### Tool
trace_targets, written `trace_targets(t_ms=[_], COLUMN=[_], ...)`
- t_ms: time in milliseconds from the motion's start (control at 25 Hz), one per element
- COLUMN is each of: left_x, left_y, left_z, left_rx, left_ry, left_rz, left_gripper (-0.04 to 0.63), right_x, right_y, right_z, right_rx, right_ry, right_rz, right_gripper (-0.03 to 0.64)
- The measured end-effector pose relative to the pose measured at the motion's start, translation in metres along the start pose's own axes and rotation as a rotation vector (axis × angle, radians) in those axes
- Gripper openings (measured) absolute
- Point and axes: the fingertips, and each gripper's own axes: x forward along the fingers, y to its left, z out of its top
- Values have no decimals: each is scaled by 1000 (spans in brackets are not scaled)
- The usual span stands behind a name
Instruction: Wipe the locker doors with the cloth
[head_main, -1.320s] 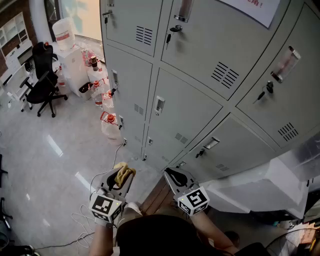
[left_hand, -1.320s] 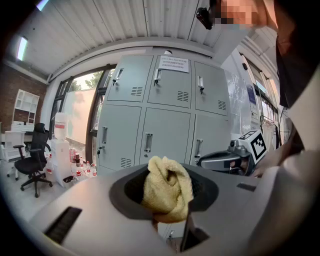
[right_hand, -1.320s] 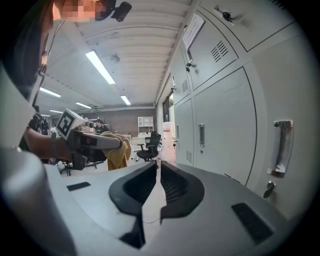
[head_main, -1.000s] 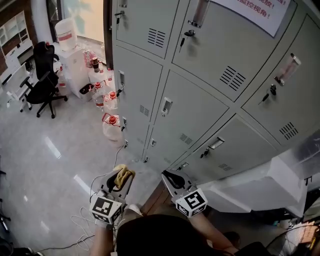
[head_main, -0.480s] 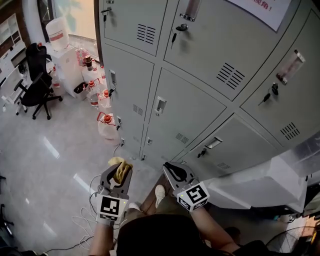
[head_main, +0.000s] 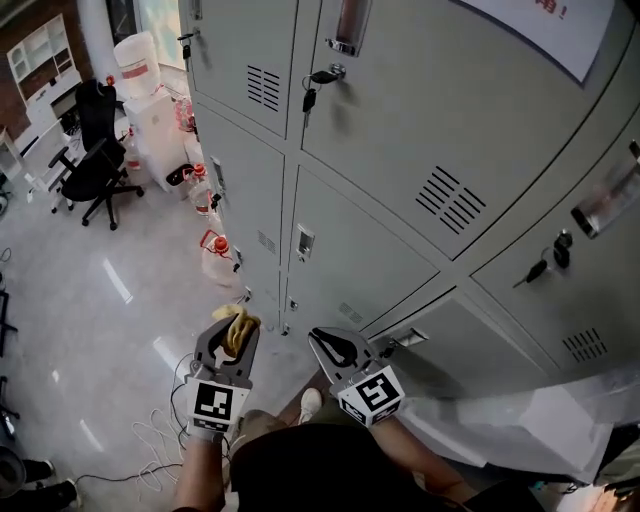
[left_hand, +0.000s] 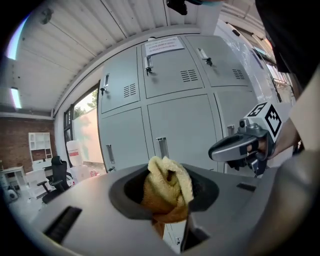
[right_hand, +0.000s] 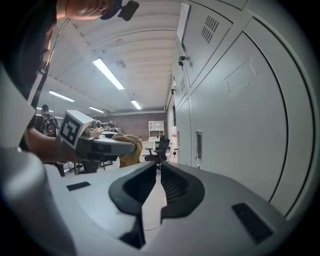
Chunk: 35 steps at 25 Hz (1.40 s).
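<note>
While both claws hang low in front of the lockers, the left gripper (head_main: 231, 338) has its jaws squeezed together on a bunched yellow cloth (left_hand: 168, 186). The cloth fills the hollow between the pads and bulges out above them, its folded end pointing ahead of the claw. Ahead of this claw and apart from it stand the grey locker doors (left_hand: 176, 125), each with a handle and a small vent; the cloth touches none of them. To this claw's right, at about the same height, is the right gripper (head_main: 334, 349). Its jaws are drawn almost together, with only a thin slit between the ribbed pads, and nothing sits between them. Just to the right of that claw a locker door runs alongside, close but not touching. Well off to the left of the left claw, across the pale glossy floor (head_main: 90, 320), are a black office chair (head_main: 95, 165) and a cluster of large water bottles (head_main: 215, 255) at the foot of the lockers.
</note>
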Motion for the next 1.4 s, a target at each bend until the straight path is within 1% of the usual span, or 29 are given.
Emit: trace_targets(t_ms=[160,240,360,480,560,680,840,1000,1200,1400], left_x=[23,33,45,59,67,78,90,101,113,123], left_y=[3,5,5,9,13,17,24,31,41,50], left_z=[14,22,35,51,64,79,93,115,146,171], left_rx=[8,2,-26,-6,-9,-33,-14,-60,-57,-51], left_ry=[-21,-37,-62,-111,-141,-160,-203,-226,-312,-418], left_rz=[64,82,79,68,52,16,-16,-30,-47,-53], left_gripper=[130,130,130,130,130,130,130,130,130,130], right_x=[5,7,5,0,-3,-10,-21,-35,-53,-73], right_y=[-15,-24,-35,-45,-50,-56,-68,-78,-86,-86], right_z=[3,4,10,17,20,24,27,25,18,10], right_rx=[4,17,40,56,63,62,68,82,103,119], right_ry=[-1,-4,-17,-32,-35,-41,-45,-49,-42,-25], right_rz=[40,49,39,12,-12,-52,-128,-216,-308,-397], right_gripper=[38,38,38,38,38,38,38,38,38,38])
